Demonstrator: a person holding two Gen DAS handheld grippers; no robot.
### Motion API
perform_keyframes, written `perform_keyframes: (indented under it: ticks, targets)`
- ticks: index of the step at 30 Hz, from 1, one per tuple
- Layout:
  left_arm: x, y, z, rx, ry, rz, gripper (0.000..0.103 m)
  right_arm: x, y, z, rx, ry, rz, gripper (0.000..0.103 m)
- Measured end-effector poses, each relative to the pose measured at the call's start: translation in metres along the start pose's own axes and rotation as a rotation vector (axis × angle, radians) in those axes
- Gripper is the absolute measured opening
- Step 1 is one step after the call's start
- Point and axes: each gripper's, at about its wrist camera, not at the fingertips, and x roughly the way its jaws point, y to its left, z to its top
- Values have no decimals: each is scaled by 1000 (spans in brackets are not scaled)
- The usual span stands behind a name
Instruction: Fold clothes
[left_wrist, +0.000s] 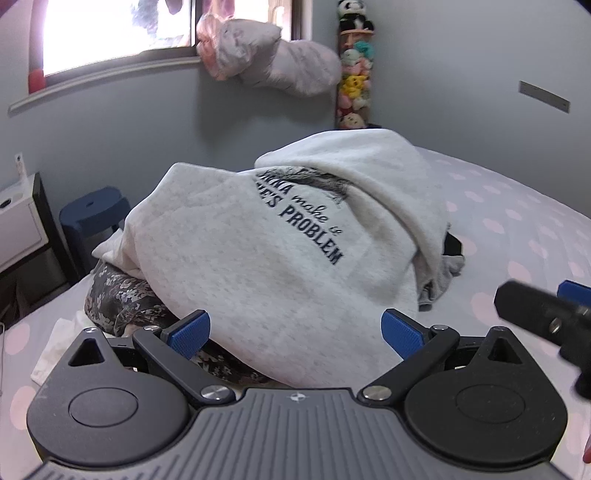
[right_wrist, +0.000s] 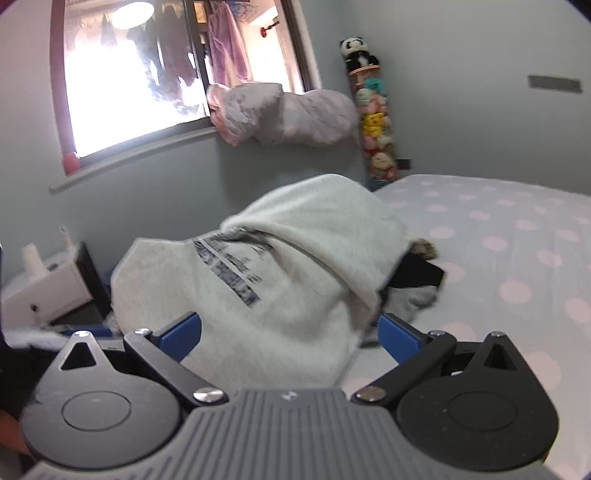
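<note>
A light grey sweatshirt (left_wrist: 266, 258) with dark printed lettering lies heaped on top of a pile of clothes on the bed; it also shows in the right wrist view (right_wrist: 280, 280). A camouflage garment (left_wrist: 122, 299) lies under its left side, and dark and grey garments (left_wrist: 448, 254) stick out on the right. My left gripper (left_wrist: 295, 332) is open, its blue fingertips wide apart at the sweatshirt's near edge, holding nothing. My right gripper (right_wrist: 290, 332) is open too, just in front of the sweatshirt's near right corner. It also shows, blurred, at the right edge of the left wrist view (left_wrist: 546, 314).
The bed (left_wrist: 517, 221) has a pale cover with pink dots and stretches to the right. A white and black bedside unit (left_wrist: 22, 221) and a blue stool (left_wrist: 92, 214) stand at the left. A rolled quilt (left_wrist: 269, 59) sits on the window sill; soft toys (left_wrist: 354, 74) hang in the corner.
</note>
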Motion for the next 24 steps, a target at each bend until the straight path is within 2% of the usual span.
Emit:
perform_keyframes:
  ticks: [8, 14, 22, 23, 24]
  targets:
    - [26, 17, 22, -30, 13, 48, 101, 49, 7, 28, -75, 36, 1, 102]
    - [46, 44, 45, -90, 13, 76, 101, 91, 17, 47, -156, 60, -6, 102]
    - [78, 68, 60, -112, 26, 122, 101, 161, 24, 63, -267, 85, -90, 101]
    - [81, 71, 62, -114, 26, 129, 101, 171, 24, 65, -282, 92, -99, 100]
    - [85, 73, 63, -116, 26, 135, 101, 181, 24, 67, -297, 99, -107, 95]
